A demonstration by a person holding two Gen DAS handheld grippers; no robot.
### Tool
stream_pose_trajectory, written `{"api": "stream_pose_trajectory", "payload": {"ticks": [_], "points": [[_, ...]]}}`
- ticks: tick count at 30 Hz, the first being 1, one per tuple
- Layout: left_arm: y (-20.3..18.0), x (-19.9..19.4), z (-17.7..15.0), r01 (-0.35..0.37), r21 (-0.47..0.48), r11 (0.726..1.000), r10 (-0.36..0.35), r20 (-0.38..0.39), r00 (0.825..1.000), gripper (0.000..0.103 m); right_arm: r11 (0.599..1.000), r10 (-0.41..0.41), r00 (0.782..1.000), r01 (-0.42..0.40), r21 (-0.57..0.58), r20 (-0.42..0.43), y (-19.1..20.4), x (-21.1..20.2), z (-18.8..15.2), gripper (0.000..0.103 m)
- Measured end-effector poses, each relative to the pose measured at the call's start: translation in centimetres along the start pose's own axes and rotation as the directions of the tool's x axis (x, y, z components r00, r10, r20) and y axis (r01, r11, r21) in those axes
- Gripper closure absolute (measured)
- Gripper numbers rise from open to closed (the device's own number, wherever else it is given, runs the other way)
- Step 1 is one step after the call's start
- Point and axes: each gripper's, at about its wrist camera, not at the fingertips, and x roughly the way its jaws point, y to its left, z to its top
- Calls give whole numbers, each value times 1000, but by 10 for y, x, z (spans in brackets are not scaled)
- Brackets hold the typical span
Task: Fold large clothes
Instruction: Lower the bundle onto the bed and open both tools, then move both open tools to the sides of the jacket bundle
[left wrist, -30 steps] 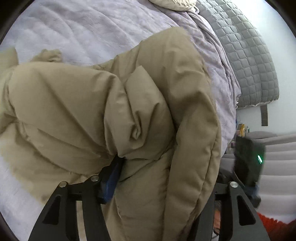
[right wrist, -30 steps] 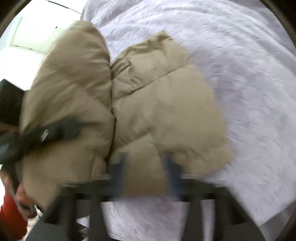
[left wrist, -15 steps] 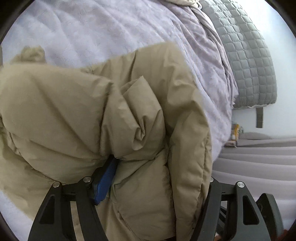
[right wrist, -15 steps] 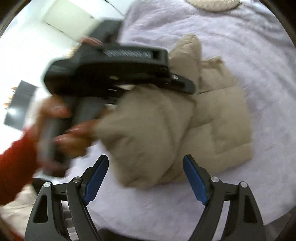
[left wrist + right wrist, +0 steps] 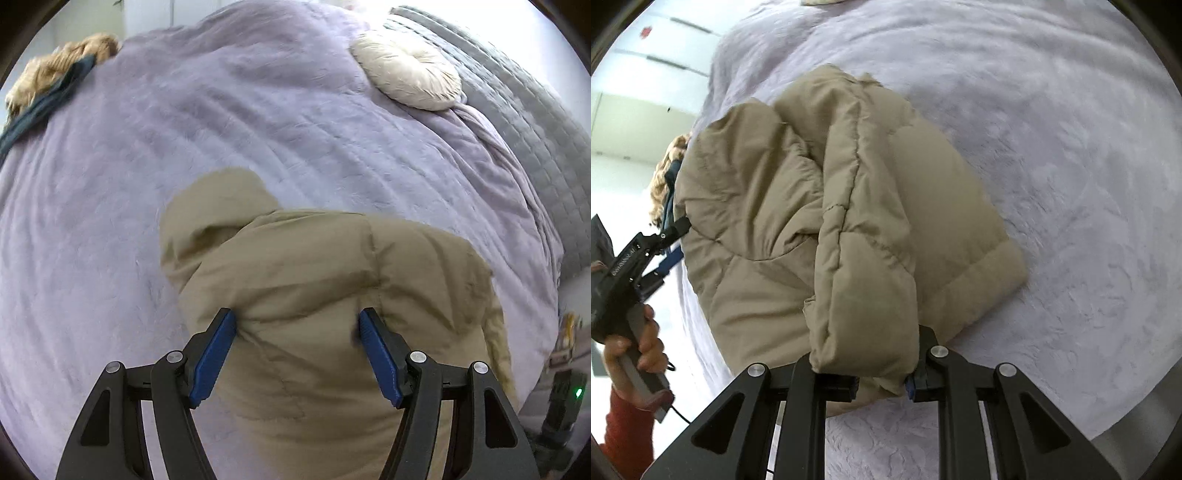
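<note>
A tan puffer jacket lies folded in a thick bundle on a lavender bedspread. My left gripper is open, its blue pads on either side of the jacket's near edge without pinching it. In the right wrist view the jacket fills the middle, and my right gripper is shut on a thick fold of its near edge. The left gripper shows at the jacket's far left side in that view, held by a hand in a red sleeve.
A round cream cushion and a grey quilted headboard are at the far right of the bed. A furry brown and dark teal garment lies at the far left edge. The bed's near edge runs past my right gripper.
My left gripper let go of the jacket fold and opened, pulling back above it. My right gripper, open half a second ago, closed on the jacket's near edge.
</note>
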Motion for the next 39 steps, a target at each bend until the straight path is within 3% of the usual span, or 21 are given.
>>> {"api": "stream_pose_trajectory", "payload": {"ticks": [13,18,21,25,27,30,33,39], "points": [[-102,78,7,-131,213,968,125,43,991,33,992,21,999,-18,125,-28,-56,-1,-7,81],[-108,82,8,-155,228,961,150,40,988,33,992,-82,993,73,104,85,-41,-45,8,80],[-107,83,8,-156,233,960,151,37,988,33,986,-165,965,155,65,202,-35,-79,16,80],[-107,82,6,-163,236,958,158,40,987,33,991,-115,964,129,-43,240,-17,-100,37,80],[-108,82,6,-168,236,957,164,39,986,33,982,-94,971,127,-138,220,1,-90,46,80],[-108,82,6,-175,237,956,171,39,985,33,962,-132,983,158,-222,130,17,-56,47,80],[-107,81,6,-175,236,956,170,41,985,32,958,-200,979,202,-205,30,7,-16,40,80],[-105,74,5,-178,232,956,174,35,984,31,974,-169,985,161,-161,-39,-10,-1,37,78]]}}
